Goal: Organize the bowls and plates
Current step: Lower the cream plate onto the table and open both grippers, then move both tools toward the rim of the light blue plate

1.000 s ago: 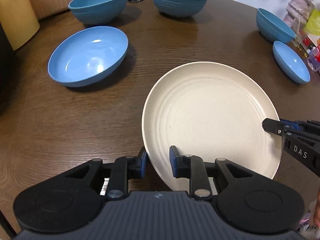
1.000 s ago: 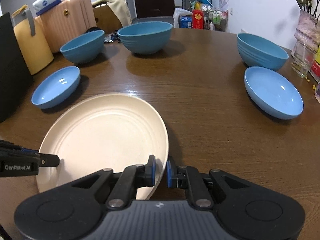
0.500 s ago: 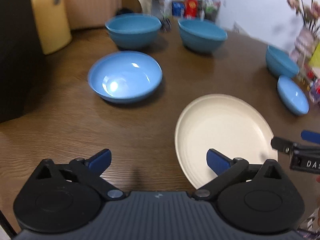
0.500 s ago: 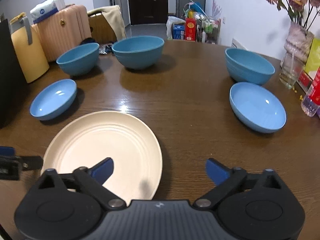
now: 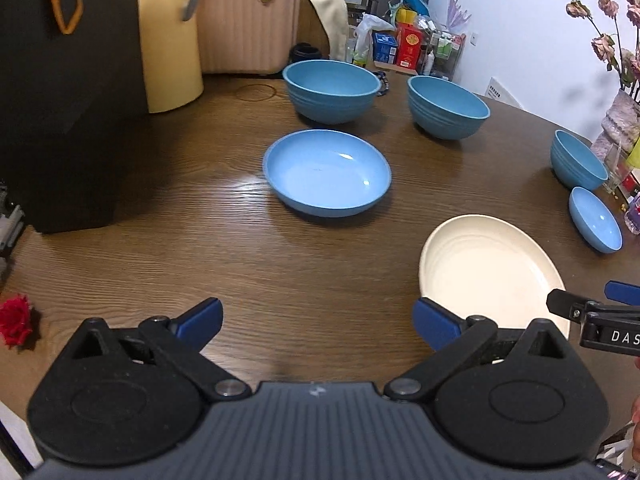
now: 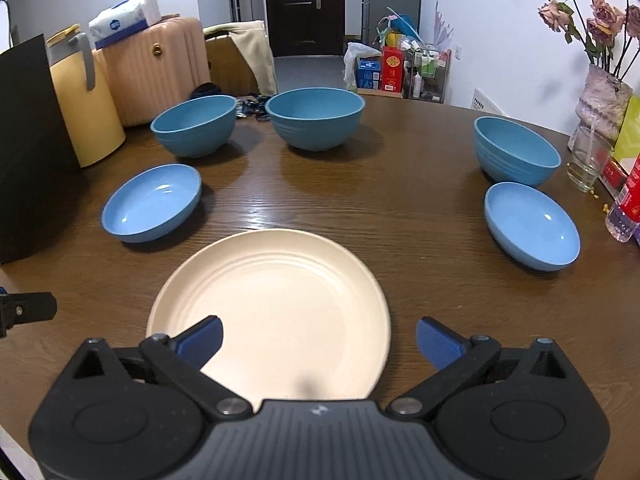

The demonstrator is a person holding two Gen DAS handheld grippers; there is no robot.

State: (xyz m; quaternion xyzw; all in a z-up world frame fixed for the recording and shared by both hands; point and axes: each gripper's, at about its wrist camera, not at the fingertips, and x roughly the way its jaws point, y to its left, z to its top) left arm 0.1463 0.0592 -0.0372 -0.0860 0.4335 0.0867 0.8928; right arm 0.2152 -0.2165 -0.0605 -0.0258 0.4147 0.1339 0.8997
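Cream plate [image 6: 276, 312] is lying flat on the brown wooden table [image 6: 420, 220], near its front edge. The right gripper [image 6: 318, 340] is hanging just above the plate's near rim — jaws have just been opening and are now standing spread wide, pads clear of the plate and gripping nothing. In the left wrist view the left gripper [image 5: 318, 322] is sitting over bare wood to the left of the plate [image 5: 488, 272]; its jaws, also just opened, are standing fully apart and empty, the right-hand pad showing in front of the plate's near-left rim — contact cannot be told.

Other dishes, all blue, are resting apart from one another: a shallow bowl [image 6: 152, 202] toward the left edge, another shallow bowl [image 6: 532, 226] toward the right edge, two deep bowls [image 6: 194, 125] [image 6: 316, 118] at the far edge, a third deep bowl [image 6: 516, 150] at the far right.

A glass [image 6: 588, 164], a vase of dried roses [image 6: 604, 100] and a bottle [image 6: 626, 204] are standing along the right edge. Beyond the table's far-left side: a yellow case [image 6: 86, 108], a pink suitcase [image 6: 156, 68] carrying a tissue pack [image 6: 124, 18]. A dark door [image 6: 306, 4] is showing at the back.
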